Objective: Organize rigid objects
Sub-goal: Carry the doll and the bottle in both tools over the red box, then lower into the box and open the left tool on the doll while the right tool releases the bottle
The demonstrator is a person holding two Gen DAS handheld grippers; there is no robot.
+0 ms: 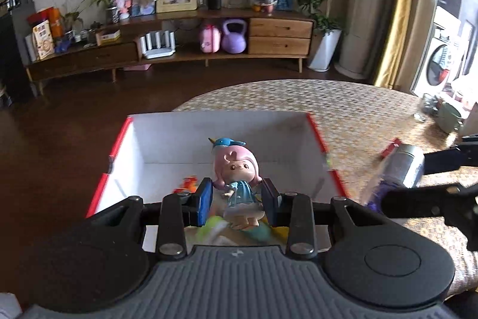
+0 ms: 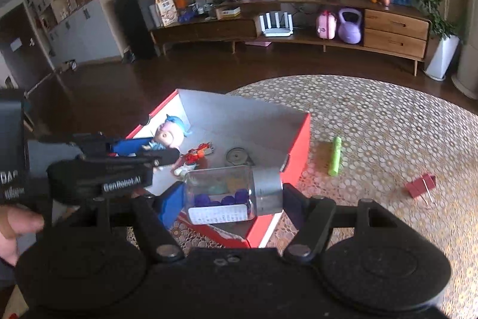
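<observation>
Gripping a pink-haired doll (image 1: 237, 184) in your left tongs (image 1: 237, 196) over the red box (image 1: 167, 139), right tongs (image 2: 230, 199) clamped on a clear bottle (image 2: 233, 193) w/ purple bits, box edge just below.

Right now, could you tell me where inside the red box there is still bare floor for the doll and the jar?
The far end of the red box, along its back white wall, is bare. The middle is crowded by the orange toy and a dark disc. The left tool holds the doll; the right tool holds the jar.
</observation>
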